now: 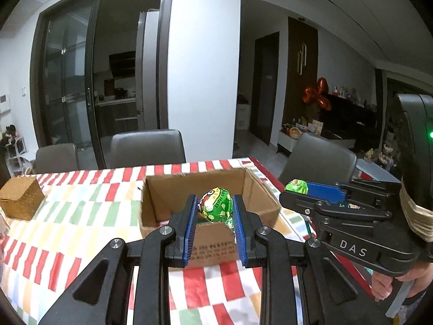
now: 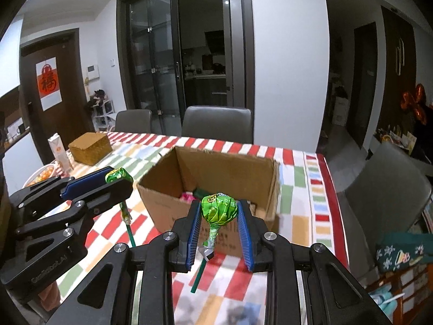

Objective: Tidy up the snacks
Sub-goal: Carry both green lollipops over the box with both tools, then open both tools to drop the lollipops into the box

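A home: a dining room opening onto a kitchen. A table [image 2: 297, 168] under a chequered cloth stands with grey chairs [image 2: 216, 123] along its far edge. Behind them, glass sliding doors [image 2: 151, 62] show a kitchen counter [image 2: 205, 77] and a fridge [image 2: 230, 46]. A red paper charm [image 2: 48, 82] hangs on a wooden door at the left, and foil balloons [image 1: 318, 94] sit above a cluttered sideboard [image 1: 338, 124] at the right.

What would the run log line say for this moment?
left gripper: shut on left lollipop | right gripper: shut on right lollipop | cardboard box: open, ahead
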Tool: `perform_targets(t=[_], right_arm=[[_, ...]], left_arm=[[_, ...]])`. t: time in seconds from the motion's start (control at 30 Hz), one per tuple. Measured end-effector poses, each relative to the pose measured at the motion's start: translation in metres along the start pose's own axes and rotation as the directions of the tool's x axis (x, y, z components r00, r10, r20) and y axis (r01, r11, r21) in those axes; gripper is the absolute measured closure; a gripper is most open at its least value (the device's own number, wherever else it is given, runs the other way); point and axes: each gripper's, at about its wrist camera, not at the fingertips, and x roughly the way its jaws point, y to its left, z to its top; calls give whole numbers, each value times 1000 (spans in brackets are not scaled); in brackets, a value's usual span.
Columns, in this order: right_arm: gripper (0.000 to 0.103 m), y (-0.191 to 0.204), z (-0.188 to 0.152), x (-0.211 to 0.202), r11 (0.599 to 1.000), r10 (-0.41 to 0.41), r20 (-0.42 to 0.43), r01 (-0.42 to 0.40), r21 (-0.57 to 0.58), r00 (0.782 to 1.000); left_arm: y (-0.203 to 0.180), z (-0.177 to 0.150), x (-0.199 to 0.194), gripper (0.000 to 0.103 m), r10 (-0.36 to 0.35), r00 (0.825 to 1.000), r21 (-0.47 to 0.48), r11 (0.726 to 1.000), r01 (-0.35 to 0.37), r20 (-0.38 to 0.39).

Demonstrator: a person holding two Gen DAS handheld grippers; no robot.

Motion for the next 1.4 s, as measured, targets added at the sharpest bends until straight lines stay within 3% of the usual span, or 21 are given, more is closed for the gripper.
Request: perform_targets(t=[0.5, 0.9, 0.97, 1.0, 1.07, 1.4], right_arm=[[75, -6, 58, 42, 999, -25, -41, 24, -29, 999], [75, -15, 73, 98, 999, -49, -145, 47, -16, 988], [74, -16, 74, 105, 998, -60, -157, 59, -12, 986], [73, -17, 75, 109, 998, -68, -165, 67, -10, 984], [62, -20, 74, 113, 996, -88, -180, 90, 0, 980], [47, -20, 59, 86, 991, -131, -138, 135, 22, 982]], left_arm=[[26, 49, 50, 77, 28, 999, 7, 1000, -27, -38], [44, 60, 105, 76, 59, 988, -3, 998, -60, -140], [45, 60, 112, 69, 79, 983, 10, 997, -78, -164], [45, 60, 114, 69, 89, 982, 16, 996, -87, -169], [44, 58, 113, 65, 102, 980, 23, 995, -100, -168], [43, 46, 76, 46, 144, 981, 7, 989, -145, -133]])
